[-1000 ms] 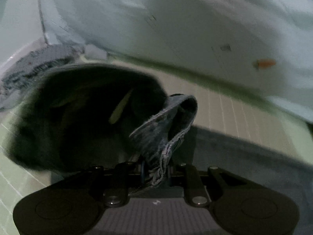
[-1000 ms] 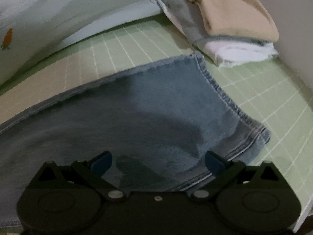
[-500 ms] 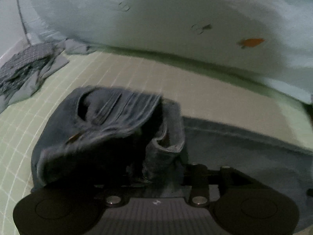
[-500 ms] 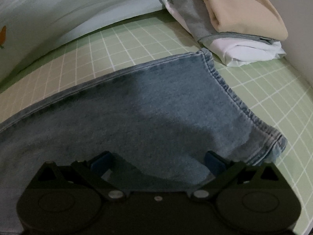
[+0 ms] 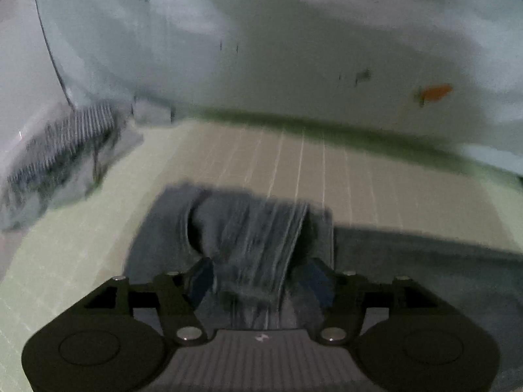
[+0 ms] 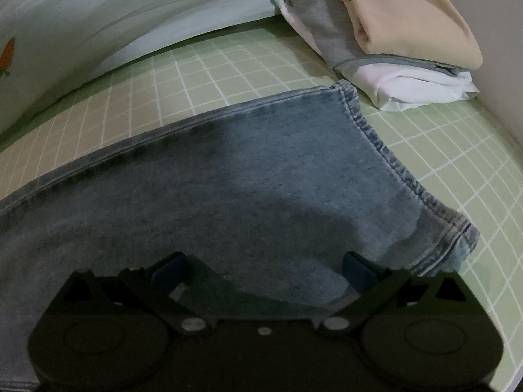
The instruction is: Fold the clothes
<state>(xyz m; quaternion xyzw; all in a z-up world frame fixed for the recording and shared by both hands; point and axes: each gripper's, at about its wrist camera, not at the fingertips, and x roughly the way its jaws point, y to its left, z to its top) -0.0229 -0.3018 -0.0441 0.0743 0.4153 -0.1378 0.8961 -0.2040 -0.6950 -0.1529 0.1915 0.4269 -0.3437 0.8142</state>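
Observation:
Blue jeans lie on a green gridded mat (image 6: 228, 62). In the left wrist view the waistband end of the jeans (image 5: 248, 228) is bunched between the fingers of my left gripper (image 5: 258, 277), whose jaws stand apart with the fabric loose between them; the view is blurred. In the right wrist view a flat jeans leg (image 6: 261, 170) ends in a stitched hem (image 6: 392, 163). My right gripper (image 6: 263, 268) is open and hovers just above that leg near the hem.
A stack of folded clothes, beige on grey on white (image 6: 392, 32), sits at the far right by a wall. A crumpled striped garment (image 5: 59, 150) lies at the far left. A pale sheet with carrot prints (image 5: 294, 49) runs along the mat's far side.
My left gripper lowered the bunched waistband onto the mat and opened its jaws. My right gripper stayed open and drew slightly closer to the leg hem.

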